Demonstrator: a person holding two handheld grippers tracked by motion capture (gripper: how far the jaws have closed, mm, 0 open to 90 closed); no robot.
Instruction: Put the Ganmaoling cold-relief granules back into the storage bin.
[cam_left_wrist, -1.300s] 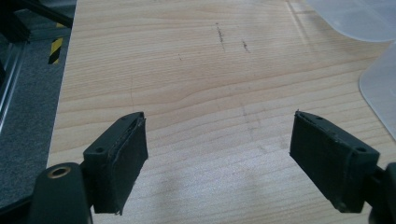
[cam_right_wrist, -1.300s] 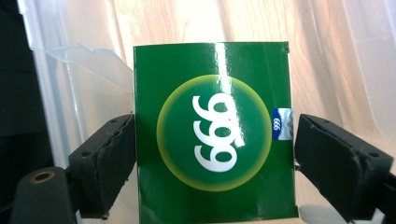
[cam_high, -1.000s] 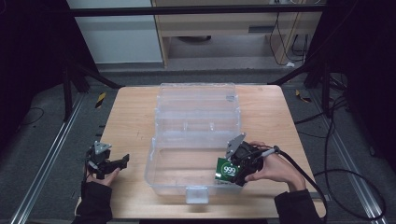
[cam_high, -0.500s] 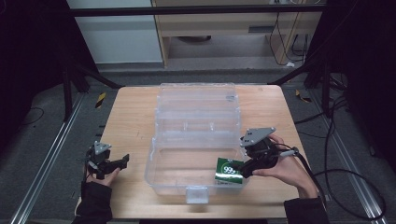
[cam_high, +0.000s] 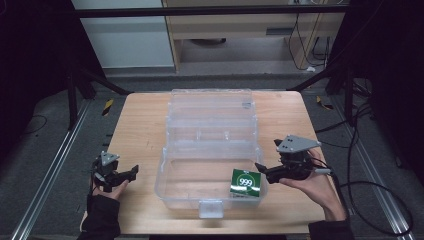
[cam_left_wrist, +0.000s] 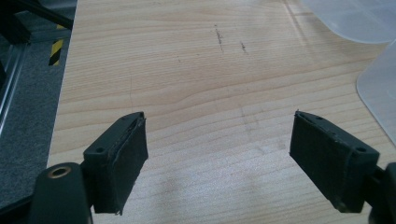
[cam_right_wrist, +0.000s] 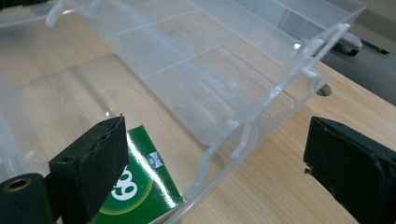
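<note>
Since the earlier frames: green box (cam_high: 245, 183) is out of the right gripper (cam_high: 262, 168) and now lies flat in the front tray of the clear plastic case (cam_high: 210, 145), at its front right corner, "999" face up. Right gripper has pulled back off the case's right wall toward the bench's right edge, jaws spread wide with nothing between them; right gripper view shows the case wall and the box's corner (cam_right_wrist: 140, 186) in the gap. Left gripper (cam_high: 131, 173) unchanged near the bench's front left corner, jaws wide apart over bare wood (cam_left_wrist: 205, 84), holding nothing, well apart from the case.

Surface: light wooden bench (cam_high: 140, 125), a few faint scuffs, case standing open at the middle with the lid tier toward the far edge and a latch (cam_high: 210, 208) at the front. Room: dark, grey floor, metal rails (cam_high: 55, 170) at left, black frame legs, a white cabinet (cam_high: 125, 40) and wooden furniture (cam_high: 240, 30) behind, cables (cam_high: 370, 165) at right, black-yellow tape marks on floor.

Count: 1 case, 1 green box, 2 grippers, 2 hands (cam_high: 315, 187)
</note>
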